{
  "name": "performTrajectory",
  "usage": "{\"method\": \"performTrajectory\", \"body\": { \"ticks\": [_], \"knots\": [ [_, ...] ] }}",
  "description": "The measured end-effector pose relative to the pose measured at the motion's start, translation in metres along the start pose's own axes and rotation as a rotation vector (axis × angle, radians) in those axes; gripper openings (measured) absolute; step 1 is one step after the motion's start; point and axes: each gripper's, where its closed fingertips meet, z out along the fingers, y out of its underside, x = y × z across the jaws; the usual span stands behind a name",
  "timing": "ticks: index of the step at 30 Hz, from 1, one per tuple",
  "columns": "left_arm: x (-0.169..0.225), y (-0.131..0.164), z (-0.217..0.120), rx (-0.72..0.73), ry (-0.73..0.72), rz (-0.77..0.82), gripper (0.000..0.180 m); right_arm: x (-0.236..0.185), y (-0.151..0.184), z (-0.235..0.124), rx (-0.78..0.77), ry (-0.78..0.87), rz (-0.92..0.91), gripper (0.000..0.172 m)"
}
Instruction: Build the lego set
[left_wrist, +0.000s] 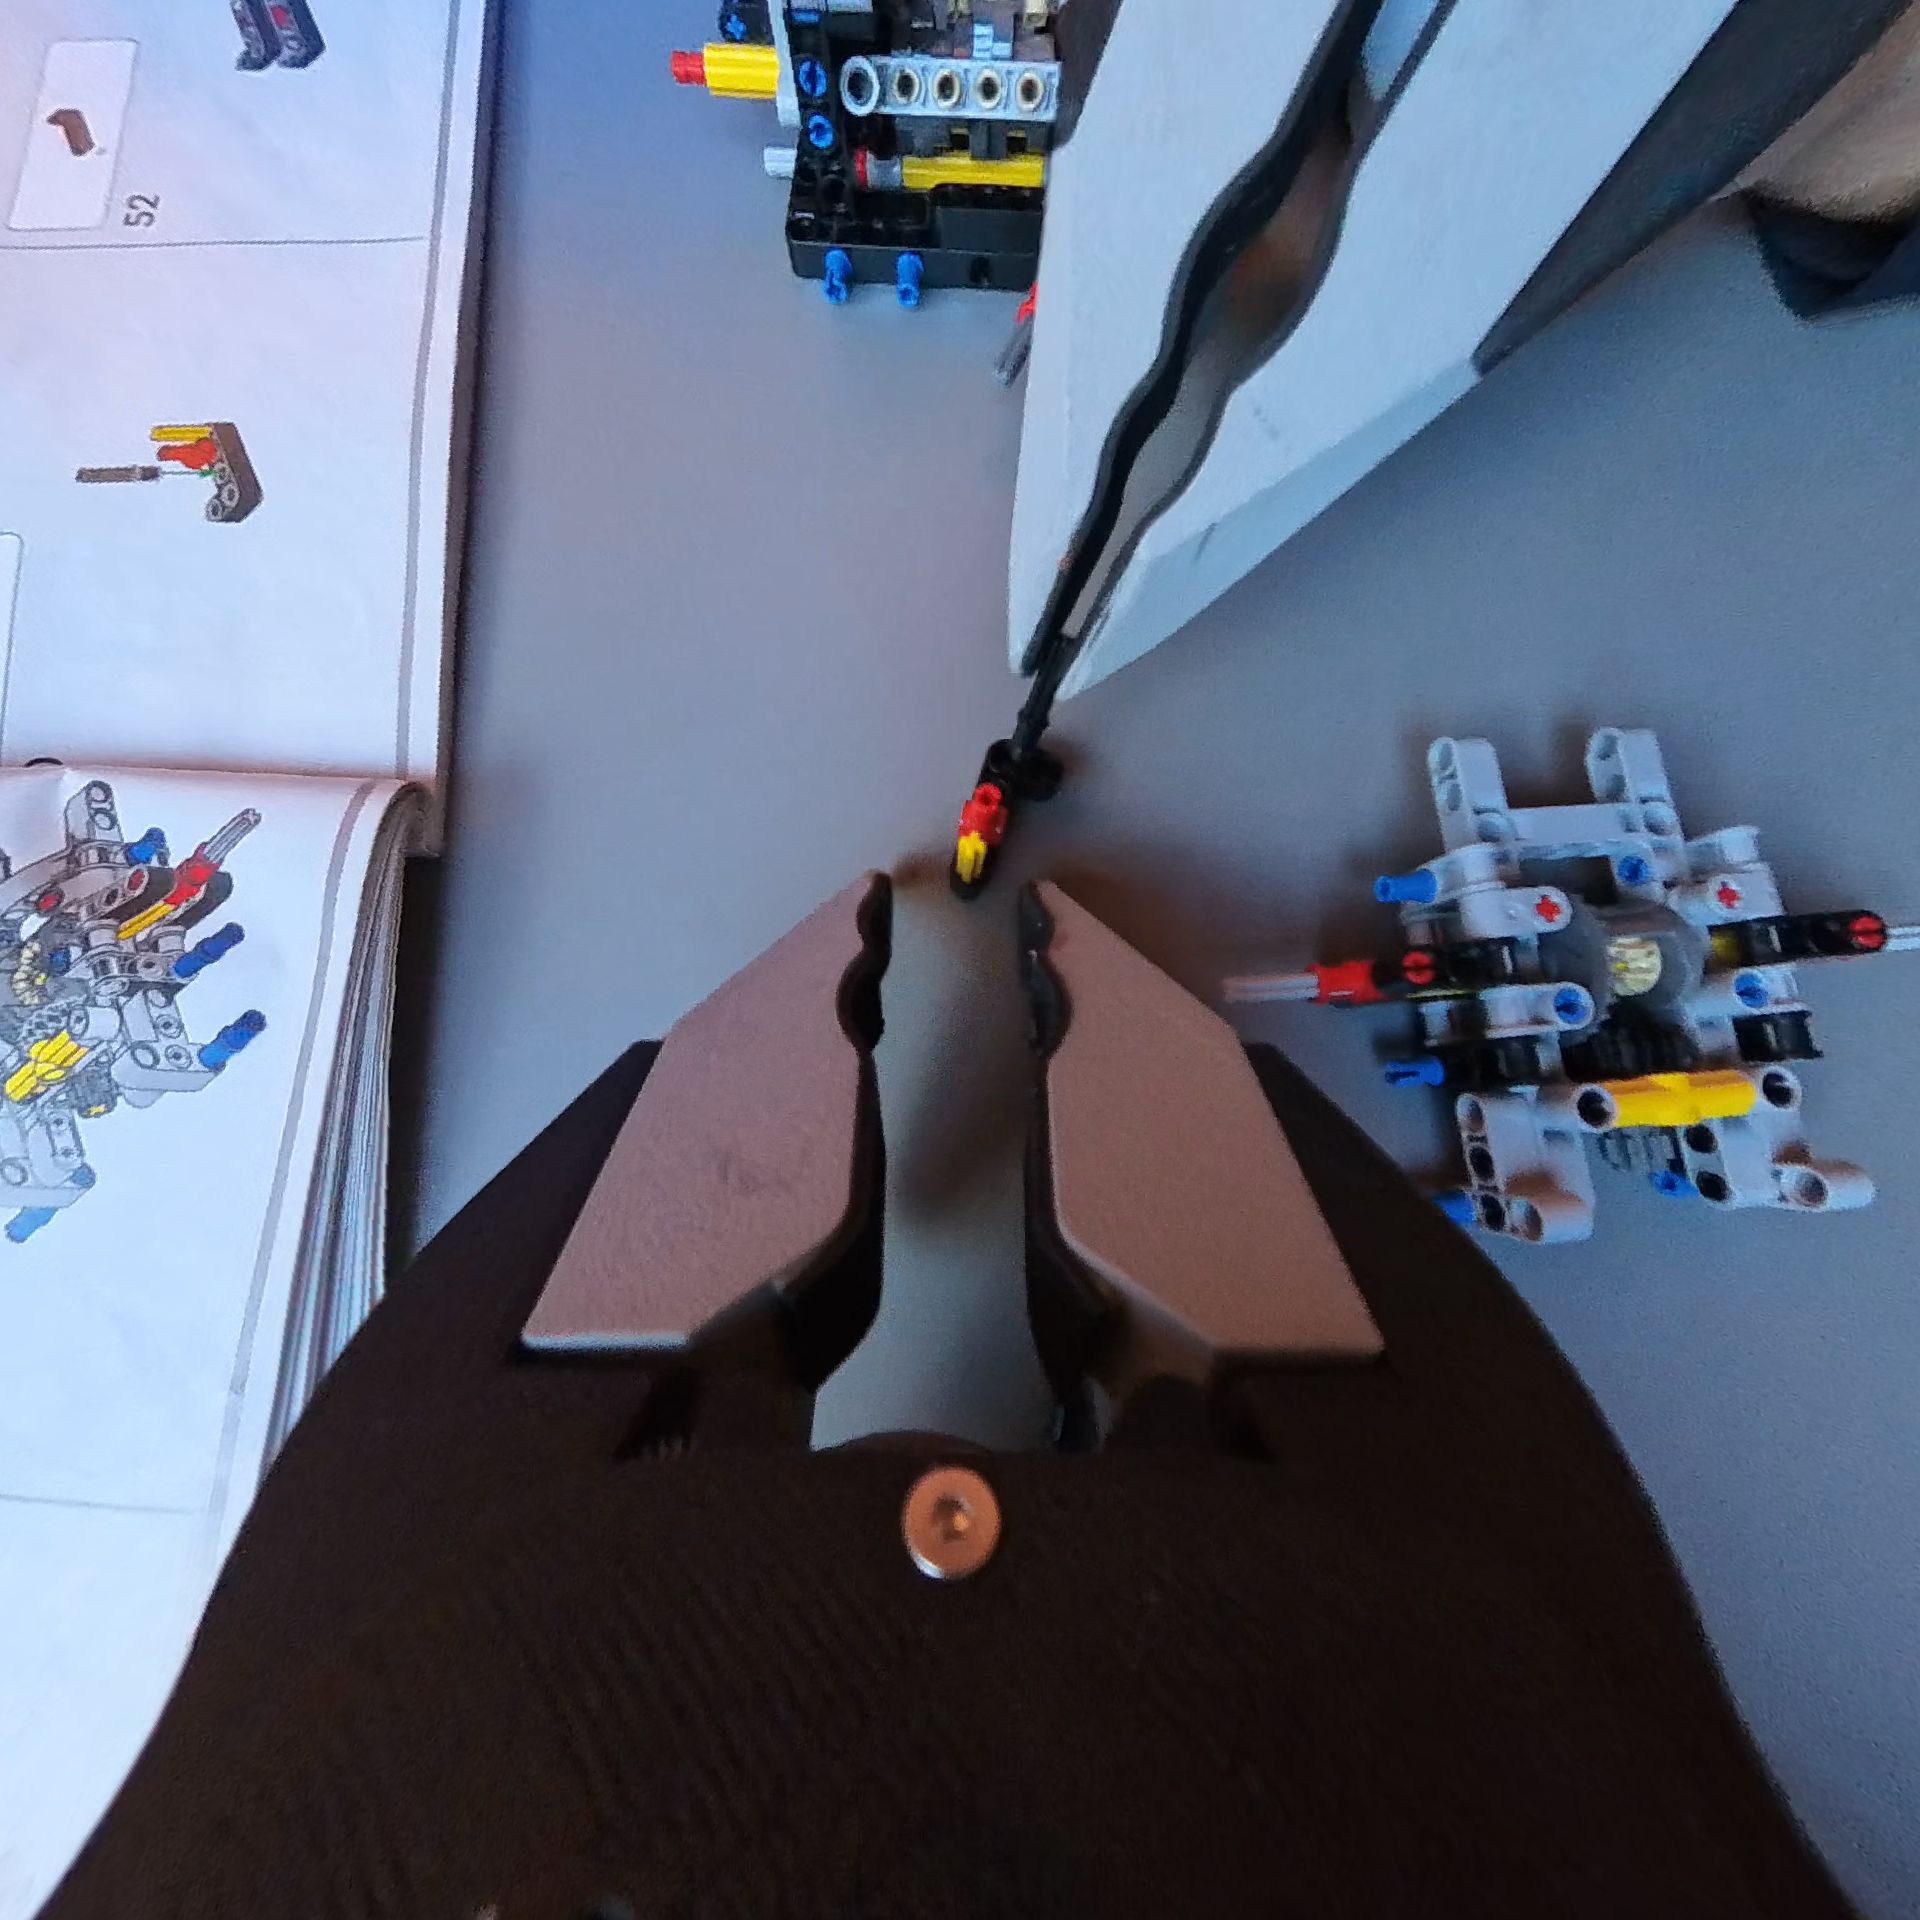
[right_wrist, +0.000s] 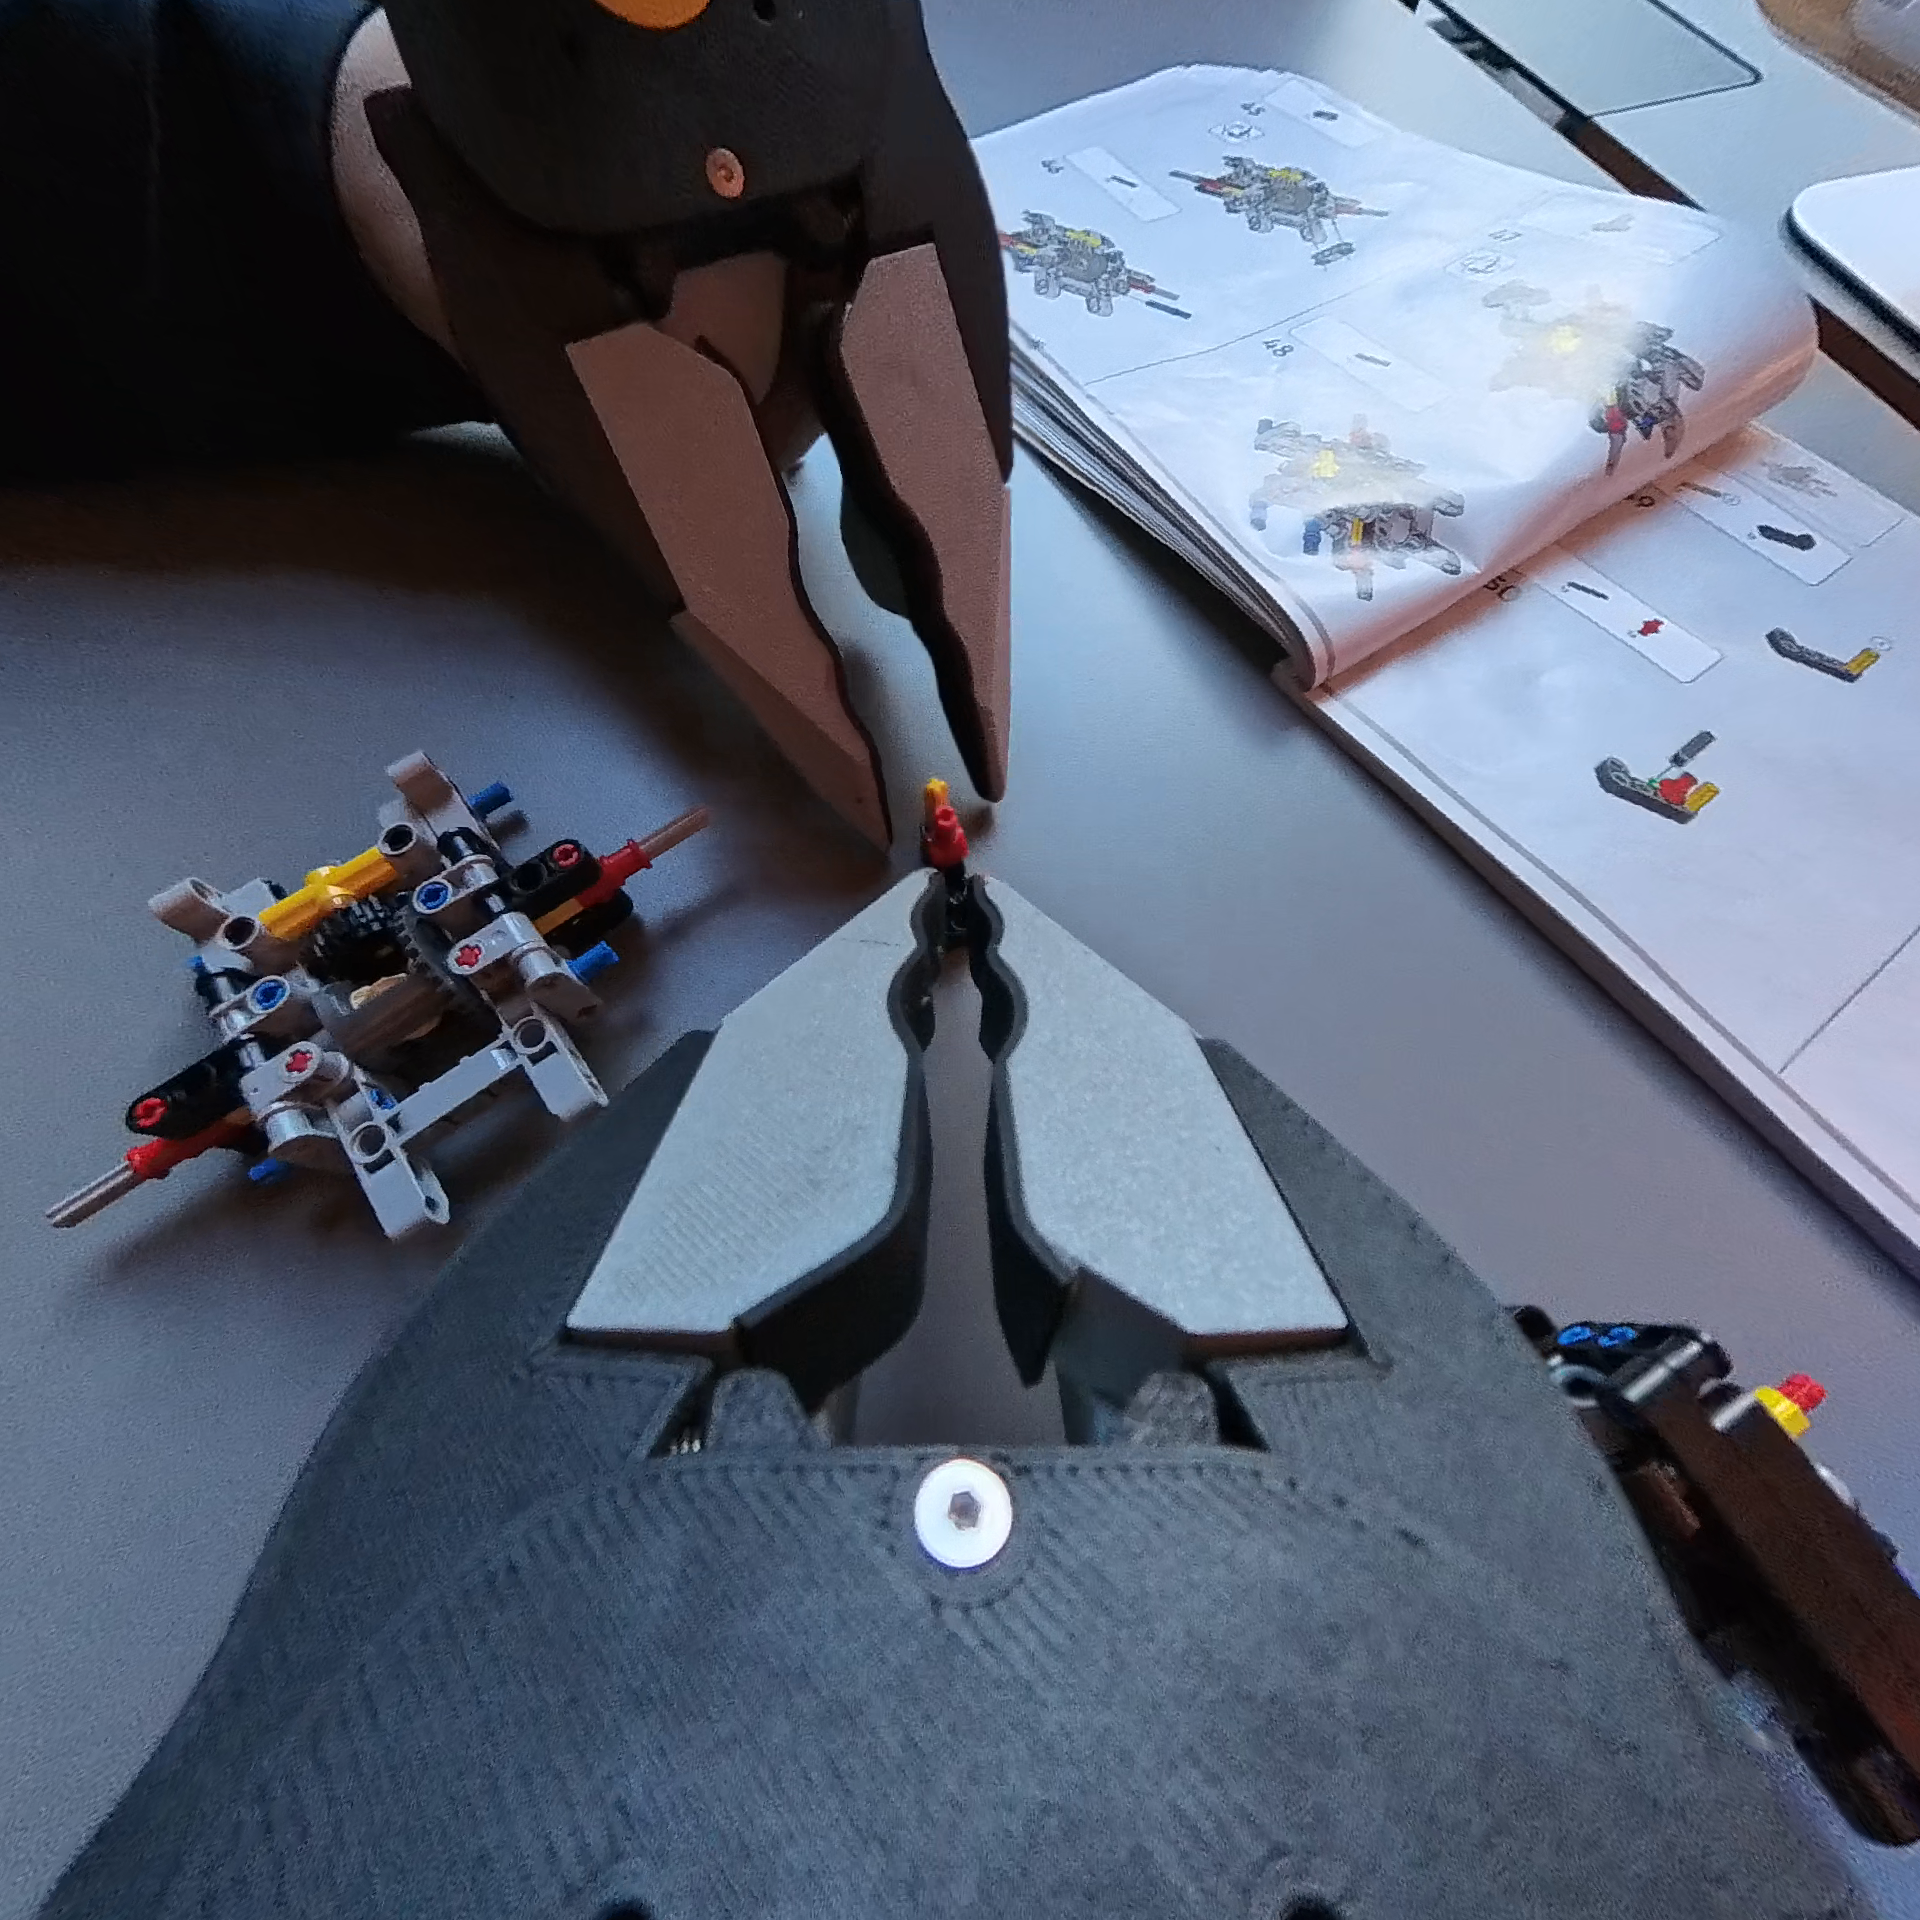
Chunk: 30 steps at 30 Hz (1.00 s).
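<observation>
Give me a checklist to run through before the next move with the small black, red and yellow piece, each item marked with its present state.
1. Right gripper shut on the black axle of the small piece: ok.
2. Left gripper open, nothing between its fingers: ok.
3. Yellow tip lined up with the gap of the left gripper: ok.
4. Left fingers apart from the piece: ok, a gap shows on both sides.
5. Large grey assembly off to the side, apart from both grippers: ok.
6. Piece resting on the table or lifted: cannot tell.
</observation>
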Motion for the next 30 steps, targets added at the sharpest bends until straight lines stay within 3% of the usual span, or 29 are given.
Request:
{"method": "performTrajectory", "body": {
  "ticks": [8,23,30],
  "knots": [
    [0.003,-0.003,0.006,0.029,0.023,0.027,0.006,-0.002,0.000,0.008,-0.061,-0.041,-0.040,0.000],
    [0.003,-0.002,0.005,0.030,0.032,0.041,0.005,-0.001,0.000,0.012,-0.236,-0.100,-0.252,0.000],
    [0.003,-0.002,0.005,0.031,0.030,0.039,0.005,-0.002,-0.003,0.015,-0.245,-0.154,-0.217,0.000]
  ]
}}
